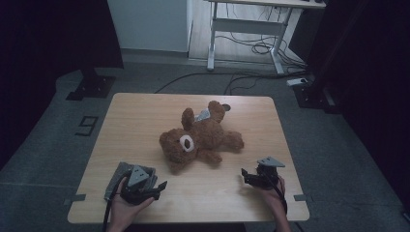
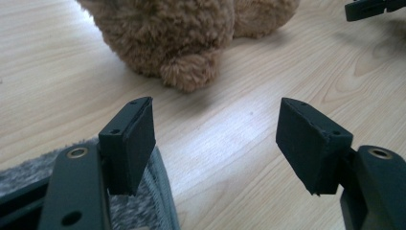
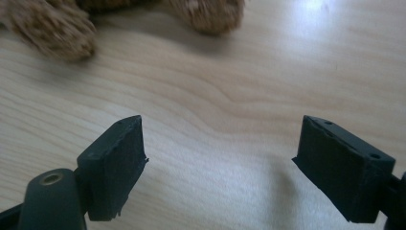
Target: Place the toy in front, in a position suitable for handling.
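**Both grippers poised before a teddy bear**

Nearest the person, the left gripper hovers over a grey cloth at the table's front edge, jaws wide and empty. The right gripper waits opposite, equally wide. Beyond them, mid-table, lies the teddy bear, apart from both. A sound approach probably closes on a limb rather than the bulky body.

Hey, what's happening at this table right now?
A person holds a two-jaw tool in each hand at the near edge of a wooden table. A brown teddy bear lies in the middle, untouched. The left tool sits open above a folded grey cloth, and the right tool is open too, empty. Both point toward the bear, but nothing is gripped yet.
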